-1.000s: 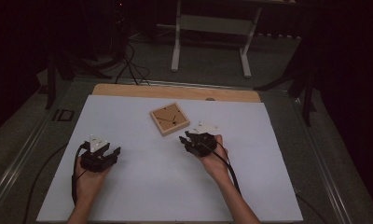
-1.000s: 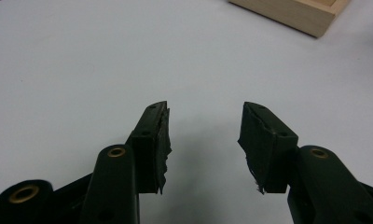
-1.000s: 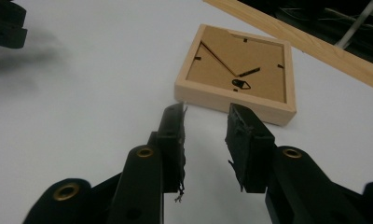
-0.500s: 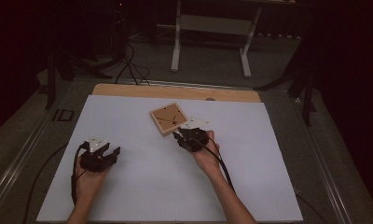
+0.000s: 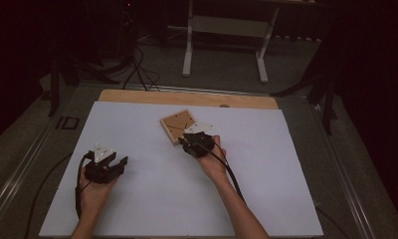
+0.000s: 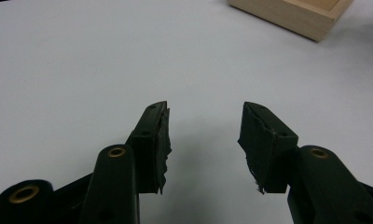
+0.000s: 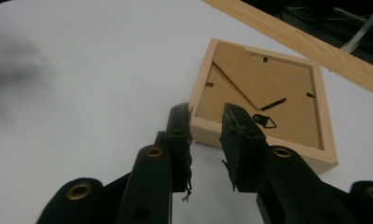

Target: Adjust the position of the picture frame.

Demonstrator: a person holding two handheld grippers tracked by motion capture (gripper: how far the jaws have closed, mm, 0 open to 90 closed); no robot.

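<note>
Closing right tool, jaws apart, nothing clenched, on near rim of square wooden picture frame, frame centre; rim to be straddled next. Left tool released, idle.

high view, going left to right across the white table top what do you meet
left tongs → wooden picture frame, lying back side up → right tongs, at the frame's near edge with the jaws just closing in on it.
</note>
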